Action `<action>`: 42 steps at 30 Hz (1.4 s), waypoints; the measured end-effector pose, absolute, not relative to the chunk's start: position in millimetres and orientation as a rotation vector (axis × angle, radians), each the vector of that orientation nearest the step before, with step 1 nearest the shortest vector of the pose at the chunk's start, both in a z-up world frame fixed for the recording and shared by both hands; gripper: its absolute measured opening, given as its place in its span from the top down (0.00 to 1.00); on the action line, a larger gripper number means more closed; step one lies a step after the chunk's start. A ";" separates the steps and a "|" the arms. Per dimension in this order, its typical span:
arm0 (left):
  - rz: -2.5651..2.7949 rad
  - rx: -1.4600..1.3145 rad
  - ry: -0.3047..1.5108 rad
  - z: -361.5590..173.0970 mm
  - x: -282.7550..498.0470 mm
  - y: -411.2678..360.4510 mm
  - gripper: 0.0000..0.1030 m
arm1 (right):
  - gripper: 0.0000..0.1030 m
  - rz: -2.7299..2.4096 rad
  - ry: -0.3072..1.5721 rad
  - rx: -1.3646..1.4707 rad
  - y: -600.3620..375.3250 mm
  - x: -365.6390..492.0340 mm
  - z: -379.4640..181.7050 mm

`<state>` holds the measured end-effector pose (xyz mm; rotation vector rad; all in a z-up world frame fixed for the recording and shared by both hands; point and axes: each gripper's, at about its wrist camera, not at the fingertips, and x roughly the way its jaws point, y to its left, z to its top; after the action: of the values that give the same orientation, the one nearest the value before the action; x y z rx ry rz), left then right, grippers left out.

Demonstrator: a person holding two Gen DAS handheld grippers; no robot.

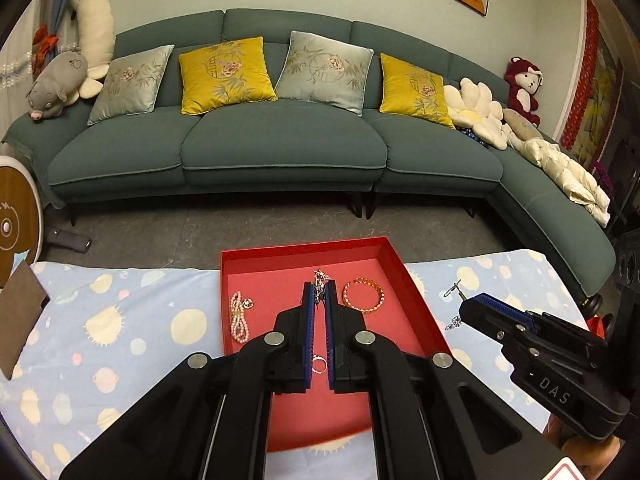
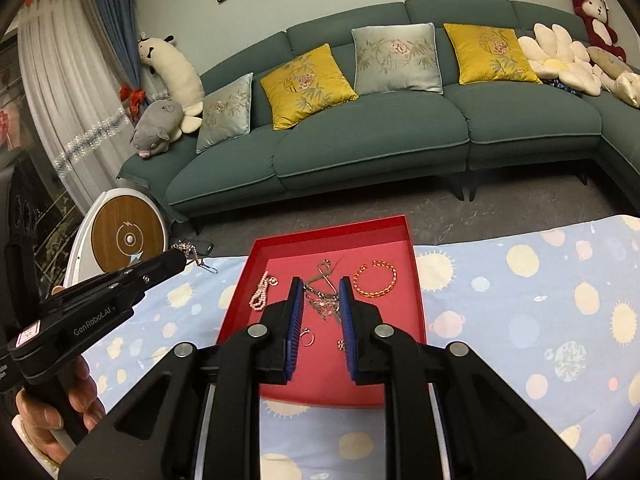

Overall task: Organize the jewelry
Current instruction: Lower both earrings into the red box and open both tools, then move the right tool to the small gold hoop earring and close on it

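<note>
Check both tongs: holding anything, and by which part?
Left tongs pinch a thin chain near its end, clasp dangling. Right tongs clamp a tangled chain bunch across its middle, ends hanging.

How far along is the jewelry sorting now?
Done: pearl strand, gold bangle and ring lie in the red tray. In hand: the left gripper pinches a silver chain; a tangled chain sits between the right gripper's fingers, grip unclear. Left: placing both chains.
</note>
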<state>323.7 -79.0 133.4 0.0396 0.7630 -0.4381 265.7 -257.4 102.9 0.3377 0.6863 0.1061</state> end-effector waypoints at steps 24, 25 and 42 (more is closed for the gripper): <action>-0.310 0.055 0.942 24.8 413.3 -110.0 0.92 | 0.82 0.096 0.781 0.395 -274.1 327.4 18.8; -0.302 0.051 0.924 27.5 411.1 -108.5 0.87 | 0.79 0.093 0.777 0.395 -274.7 326.6 20.1; -0.364 -0.021 0.834 128.6 266.8 -41.7 0.65 | 0.61 0.085 0.573 0.250 -281.5 163.2 167.4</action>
<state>266.8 -41.7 128.6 -0.0209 0.8336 -0.3642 163.2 -281.5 167.4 0.2503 0.5733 0.0852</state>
